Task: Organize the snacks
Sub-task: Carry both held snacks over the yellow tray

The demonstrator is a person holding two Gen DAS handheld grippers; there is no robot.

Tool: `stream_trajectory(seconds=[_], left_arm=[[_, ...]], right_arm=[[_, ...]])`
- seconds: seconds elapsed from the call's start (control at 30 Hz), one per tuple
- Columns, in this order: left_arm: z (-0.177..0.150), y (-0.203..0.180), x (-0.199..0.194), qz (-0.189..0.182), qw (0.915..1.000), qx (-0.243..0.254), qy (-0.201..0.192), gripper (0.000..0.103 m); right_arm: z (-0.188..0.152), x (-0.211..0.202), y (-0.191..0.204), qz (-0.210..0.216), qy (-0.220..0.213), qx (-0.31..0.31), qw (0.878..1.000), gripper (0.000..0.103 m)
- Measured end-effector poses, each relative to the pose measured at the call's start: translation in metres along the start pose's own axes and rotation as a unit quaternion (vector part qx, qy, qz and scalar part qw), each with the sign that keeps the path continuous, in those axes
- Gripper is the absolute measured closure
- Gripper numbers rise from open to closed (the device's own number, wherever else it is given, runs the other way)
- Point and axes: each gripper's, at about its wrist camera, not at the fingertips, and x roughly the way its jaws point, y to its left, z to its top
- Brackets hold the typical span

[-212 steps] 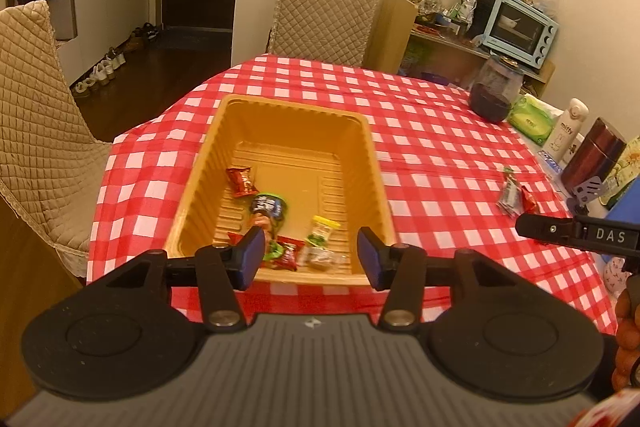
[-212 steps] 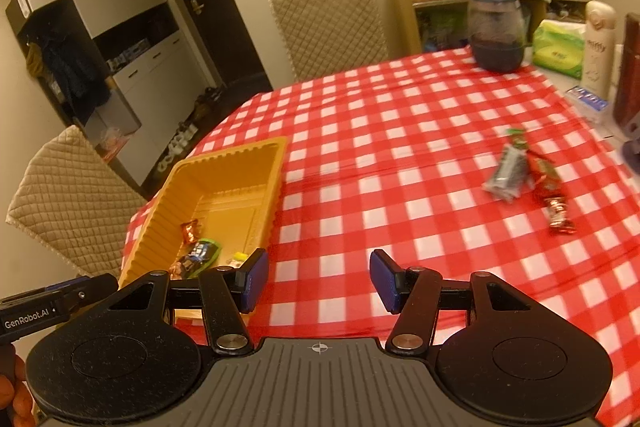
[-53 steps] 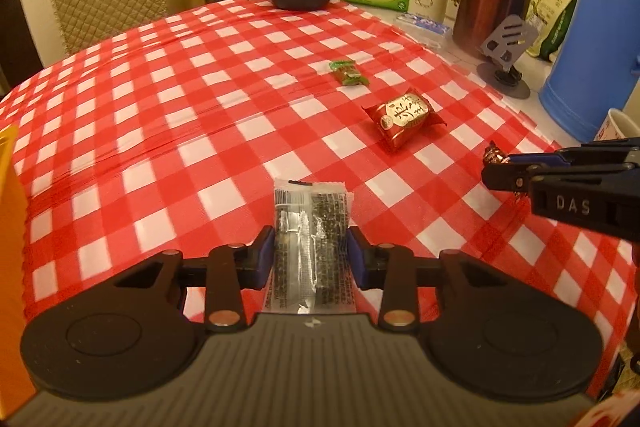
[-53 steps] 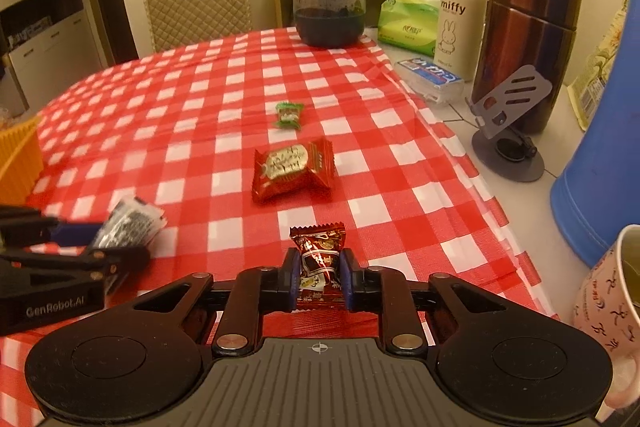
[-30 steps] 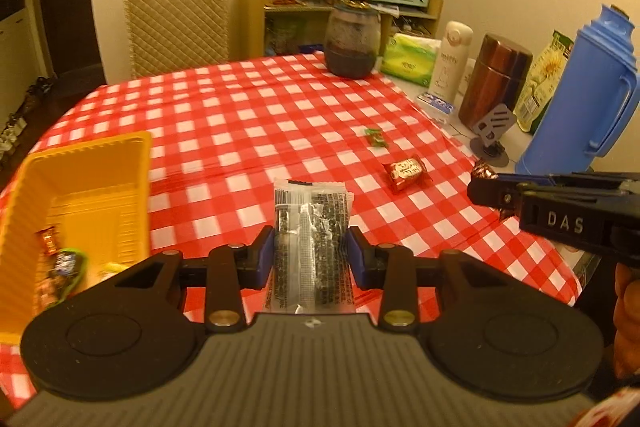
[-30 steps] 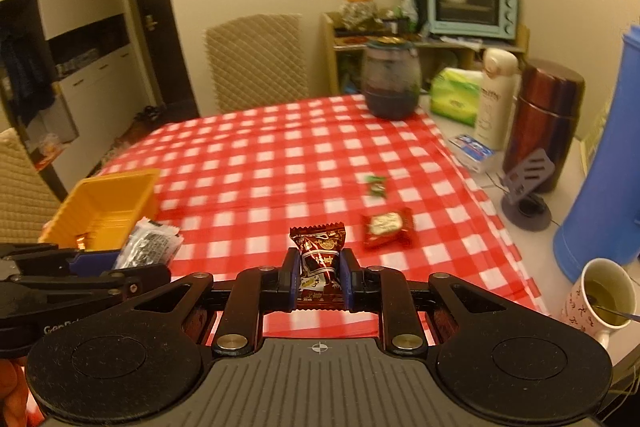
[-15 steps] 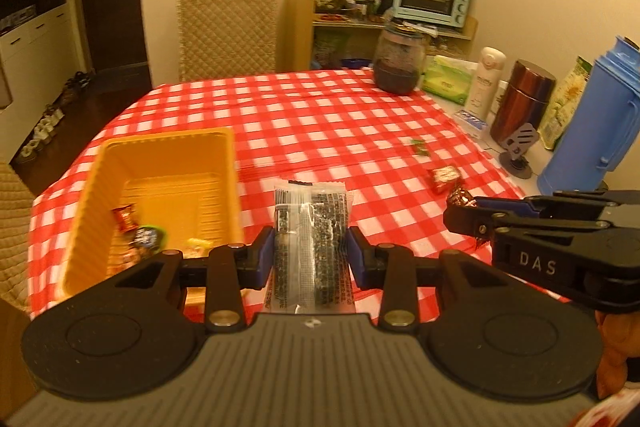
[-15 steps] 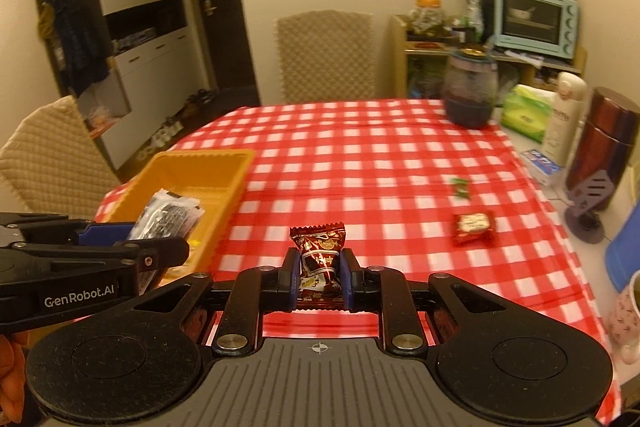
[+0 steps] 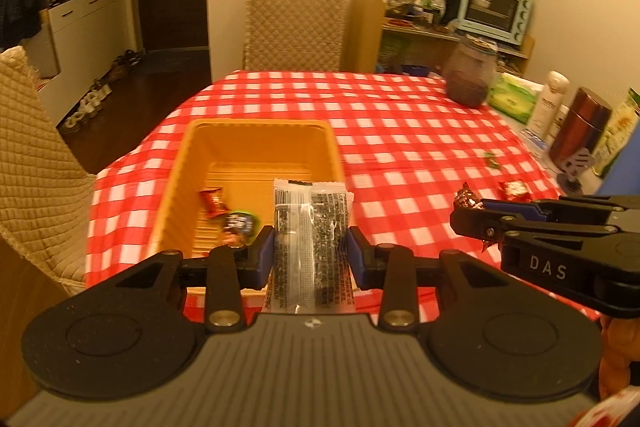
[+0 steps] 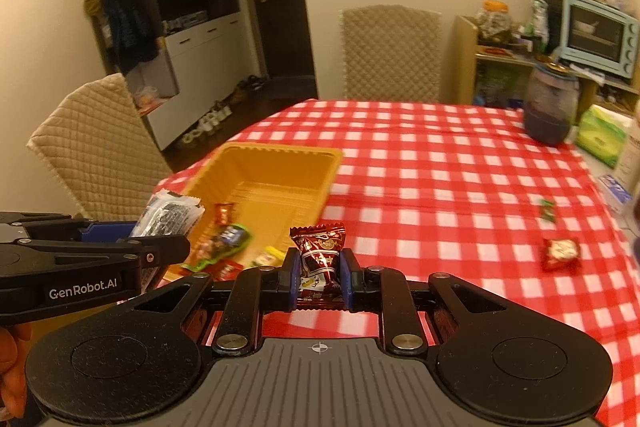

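Note:
My left gripper [image 9: 311, 254] is shut on a clear packet of dark snack [image 9: 310, 227], held above the near end of the yellow tray [image 9: 256, 125]. In the right wrist view that packet [image 10: 170, 213] shows at the left over the tray [image 10: 280, 151]. My right gripper [image 10: 320, 277] is shut on a dark red wrapped candy [image 10: 320, 253], just right of the tray's near corner. Several wrapped snacks [image 10: 224, 239] lie in the tray's near end. A red snack pack [image 10: 560, 253] and a small green candy [image 10: 546, 209] lie on the checked cloth at the right.
A dark jar [image 10: 550, 107], green tissue pack [image 10: 602, 135], white bottle [image 9: 550, 103], brown flask [image 9: 580, 127] and blue jug [image 9: 626, 163] line the table's right side. Quilted chairs stand at the far end [image 9: 294, 23] and left [image 10: 96, 143]. A shelf with a toaster oven [image 10: 596, 35] is behind.
Both grippers have swung left with their snacks, from over the open cloth to the yellow tray. The tray now sits straight ahead of the left gripper, and the loose snacks fell off to the right.

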Motion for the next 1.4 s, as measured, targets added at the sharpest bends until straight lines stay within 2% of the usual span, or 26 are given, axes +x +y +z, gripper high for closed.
stream_trajectory(seconds=[0.4,1.4], left_arm=[[0.010,0.036,0.017,0.015,0.9998,-0.011,0.007,0.069],[0.024,0.072,0.090,0.017,0.9987,0.008,0.048,0.069]], right_arm=[[0.017,0.043,0.026,0.021,0.010,-0.006,1.000,0.082],[0.035,0.121,0.028,0.036,0.042,0.033,0.998,0.082]])
